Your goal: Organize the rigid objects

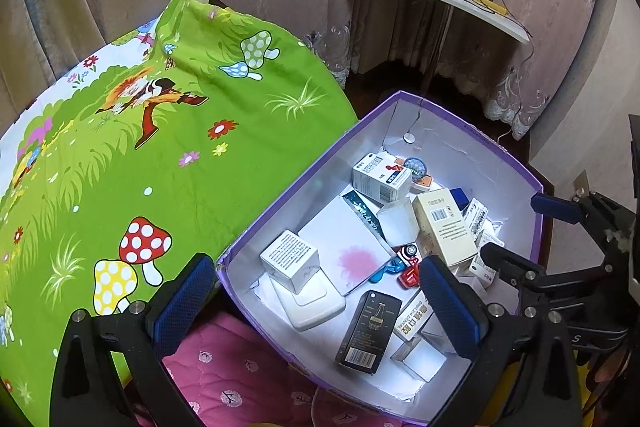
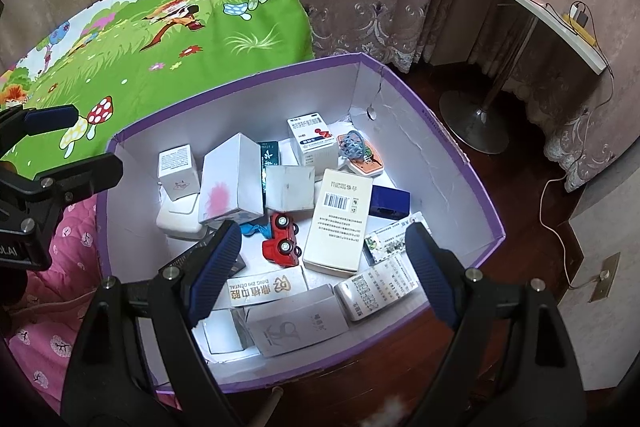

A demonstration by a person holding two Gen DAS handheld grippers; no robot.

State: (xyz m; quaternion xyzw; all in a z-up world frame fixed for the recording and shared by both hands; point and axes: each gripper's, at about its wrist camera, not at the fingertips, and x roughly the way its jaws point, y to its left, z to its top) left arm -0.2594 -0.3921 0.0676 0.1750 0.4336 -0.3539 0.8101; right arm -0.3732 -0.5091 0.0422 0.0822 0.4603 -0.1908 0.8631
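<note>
Beside the green mushroom-print bedsheet [image 2: 120, 39] sits a purple-rimmed box [image 2: 460, 163] crowded with cartons. Left gripper [image 1: 320, 291] and right gripper [image 2: 320, 259] hover over it, jaws spread wide, gripping nothing. One carton [image 2: 264, 291] reads "DING ZHI DENTAL", near a red toy car [image 2: 280, 239].

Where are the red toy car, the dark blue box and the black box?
red toy car [image 2: 281, 239], right wrist view, roof.
dark blue box [image 2: 390, 202], right wrist view, front face.
black box [image 1: 369, 331], left wrist view, top face.
</note>
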